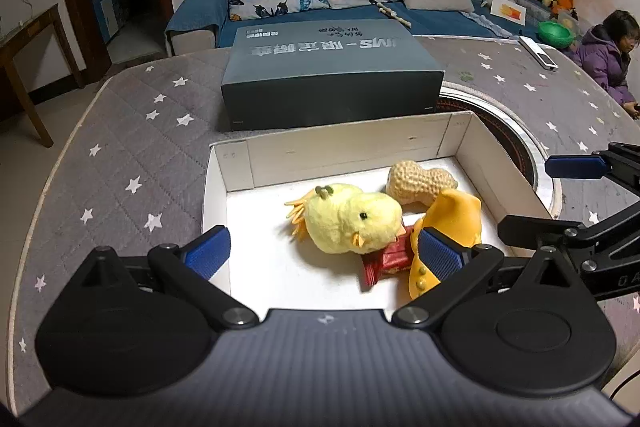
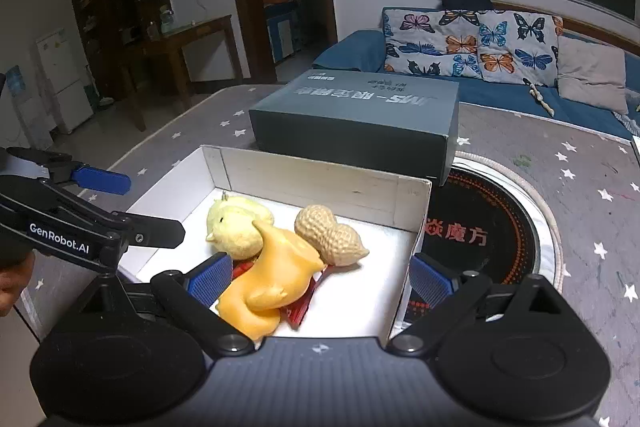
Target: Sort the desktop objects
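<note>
While both grippers hang over the near edge of the shallow white cardboard box (image 1: 336, 151), neither one grasps anything. The left gripper (image 1: 322, 247) has its blue-padded fingers (image 1: 208, 251) spread wide, released, one over the box's left wall and the other in front of the orange toy. The right gripper (image 2: 322, 277) is likewise released, its fingers (image 2: 430, 281) parted so that one sits inside the box beside the orange toy and the other just outside the box's right wall.

Inside the box lie four things, bunched together. A fluffy yellow plush chick (image 1: 352, 219) lies toward the left. Touching it on the right is a smooth orange rubber animal toy (image 2: 276, 267), which leans over a red foil snack packet (image 1: 386, 261); the packet is partly hidden under both toys. A tan textured peanut-shaped toy (image 2: 330, 235) lies at the far right of the group, against the orange toy.

The box rests on the bench (image 1: 120, 155), which is covered by a grey quilted cloth with white stars. Just behind the box sits a closed dark grey-green rectangular carton with pale lettering (image 1: 328, 75). To the right of the box is a round black inset cooker plate with red characters (image 2: 484, 235). A person in a purple padded jacket (image 1: 604, 59) sits at the far right edge of the bench.
</note>
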{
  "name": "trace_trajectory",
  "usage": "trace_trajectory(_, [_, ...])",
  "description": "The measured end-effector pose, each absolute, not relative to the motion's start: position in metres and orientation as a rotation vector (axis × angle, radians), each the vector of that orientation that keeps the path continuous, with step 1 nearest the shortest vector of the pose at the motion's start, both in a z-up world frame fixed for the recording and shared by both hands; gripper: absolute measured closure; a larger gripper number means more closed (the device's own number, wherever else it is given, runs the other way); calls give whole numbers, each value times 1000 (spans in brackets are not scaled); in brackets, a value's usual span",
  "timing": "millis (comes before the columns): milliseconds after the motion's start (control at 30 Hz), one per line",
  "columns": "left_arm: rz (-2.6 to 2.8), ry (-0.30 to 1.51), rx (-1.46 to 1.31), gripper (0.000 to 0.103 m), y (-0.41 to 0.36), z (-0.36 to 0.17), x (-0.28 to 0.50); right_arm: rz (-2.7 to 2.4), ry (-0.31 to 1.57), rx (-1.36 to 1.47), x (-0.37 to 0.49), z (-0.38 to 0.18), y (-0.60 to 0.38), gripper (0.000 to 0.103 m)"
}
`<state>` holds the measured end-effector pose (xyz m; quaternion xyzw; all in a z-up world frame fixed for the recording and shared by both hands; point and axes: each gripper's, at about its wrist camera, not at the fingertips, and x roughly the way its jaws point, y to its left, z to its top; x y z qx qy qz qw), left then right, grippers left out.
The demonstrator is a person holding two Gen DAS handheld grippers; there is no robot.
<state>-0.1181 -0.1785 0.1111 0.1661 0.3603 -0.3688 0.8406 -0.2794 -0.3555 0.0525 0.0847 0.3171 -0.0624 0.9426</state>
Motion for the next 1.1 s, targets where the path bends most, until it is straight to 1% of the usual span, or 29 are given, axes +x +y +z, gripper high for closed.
trace_trajectory(700, [-712,797,387,2,-205,105,-59,-140,658,173,-229,58,-378,5])
trace_trajectory(900, [-696,811,385,2,-211,107,-32,-156,658,164,-212,64,-392,5])
trace_trajectory(967, [-696,818,373,2,-214,109,-22,-160,653,169,-206,67,-398,2])
trace_trajectory(1100, [-697,824,339,2,-222,117,4,-173,639,190,-191,73,-414,2])
